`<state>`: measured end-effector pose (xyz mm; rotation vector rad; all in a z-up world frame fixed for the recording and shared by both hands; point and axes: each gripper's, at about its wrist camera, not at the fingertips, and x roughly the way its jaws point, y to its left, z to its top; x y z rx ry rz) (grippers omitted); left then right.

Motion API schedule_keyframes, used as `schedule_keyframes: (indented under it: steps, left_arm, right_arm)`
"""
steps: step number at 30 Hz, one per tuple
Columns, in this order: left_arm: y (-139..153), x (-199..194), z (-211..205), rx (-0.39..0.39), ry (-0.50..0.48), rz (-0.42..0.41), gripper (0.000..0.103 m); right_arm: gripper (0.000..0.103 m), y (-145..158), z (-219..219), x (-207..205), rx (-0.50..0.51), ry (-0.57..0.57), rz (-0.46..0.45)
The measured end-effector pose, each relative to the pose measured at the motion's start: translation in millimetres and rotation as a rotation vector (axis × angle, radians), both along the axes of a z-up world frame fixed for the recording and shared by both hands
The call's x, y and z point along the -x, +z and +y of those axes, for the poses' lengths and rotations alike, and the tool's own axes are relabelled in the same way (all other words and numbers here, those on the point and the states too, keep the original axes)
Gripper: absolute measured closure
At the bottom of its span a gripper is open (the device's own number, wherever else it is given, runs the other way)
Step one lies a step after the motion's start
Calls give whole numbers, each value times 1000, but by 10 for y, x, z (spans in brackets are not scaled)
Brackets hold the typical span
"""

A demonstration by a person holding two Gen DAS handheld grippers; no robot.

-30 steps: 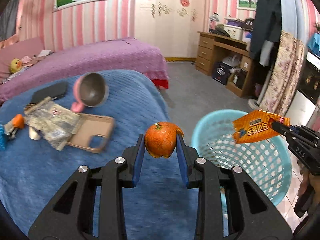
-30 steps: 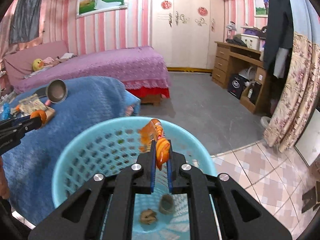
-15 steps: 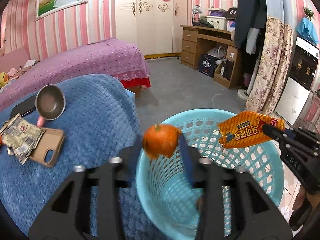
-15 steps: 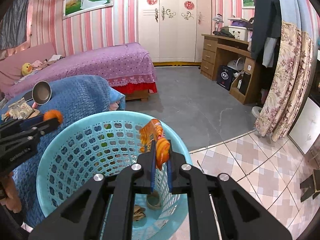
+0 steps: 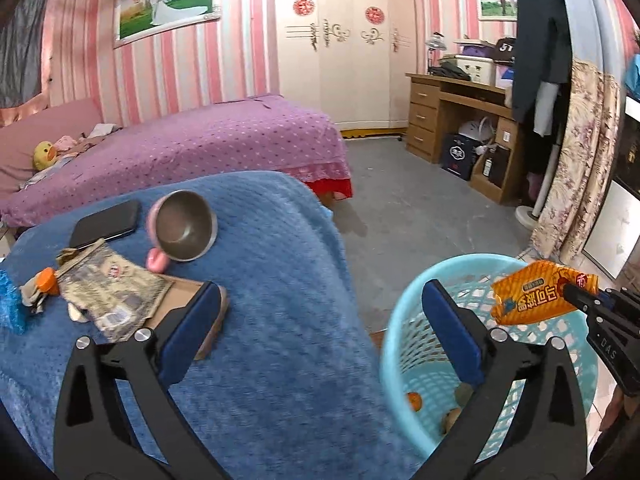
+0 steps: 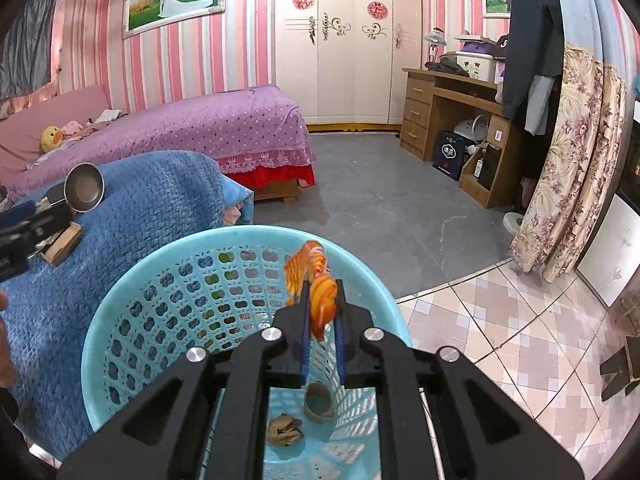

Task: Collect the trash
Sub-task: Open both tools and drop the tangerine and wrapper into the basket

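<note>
The left hand-held gripper (image 5: 320, 320) now gapes wide; its orange (image 5: 415, 401) lies in the basket (image 5: 394, 328). At three o'clock, the right hand-held gripper (image 6: 322, 312) pinches the wrapper (image 5: 536, 300).

A metal cup (image 5: 185, 225) lies tipped on the blue blanket (image 5: 272, 320), a black phone (image 5: 106, 224) just beside it — purple bed (image 5: 192, 140) behind.

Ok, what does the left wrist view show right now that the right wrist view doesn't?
Only the left wrist view: the open, empty left gripper, an orange fruit in the basket, the phone and a crumpled foil packet. Only the right wrist view: crumpled brown paper and a tape roll on the basket floor. Both: the blue basket, the right gripper shut on the orange wrapper, the metal bowl.
</note>
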<state>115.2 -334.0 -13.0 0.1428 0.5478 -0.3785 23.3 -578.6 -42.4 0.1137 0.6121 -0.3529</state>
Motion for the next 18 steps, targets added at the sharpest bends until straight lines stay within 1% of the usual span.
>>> schedule_keyframes:
  steps: [1, 2, 3, 5, 7, 8, 9, 12, 15, 18]
  left_arm:
    - [4, 4, 46, -4, 7, -5, 6]
    - [10, 12, 109, -15, 21, -16, 6]
    - [15, 23, 178, -26, 34, -29, 6]
    - [28, 26, 293, -36, 49, -40, 6]
    - [44, 22, 412, -39, 66, -43, 6]
    - [59, 15, 496, -37, 77, -42, 6]
    - [77, 5, 607, -33, 89, -42, 6]
    - [125, -20, 828, -30, 115, -45, 6]
    - [160, -44, 1067, -26, 142, -49, 6]
    - [180, -64, 1314, -25, 161, -47, 6]
  right_arm:
    - [90, -3, 17, -23, 0, -7, 4]
    - [77, -10, 22, -33, 3, -17, 7]
    - [56, -11, 37, -47, 5, -34, 8]
    - [40, 18, 89, -56, 4, -57, -5]
    - [31, 43, 143, -78, 12, -79, -8]
    - [22, 52, 176, -92, 18, -92, -10]
    - [16, 59, 212, -100, 21, -100, -15]
    - [9, 87, 352, -167, 30, -114, -25]
    - [8, 118, 521, -248, 54, -113, -26]
    - [8, 158, 669, -331, 42, -97, -38]
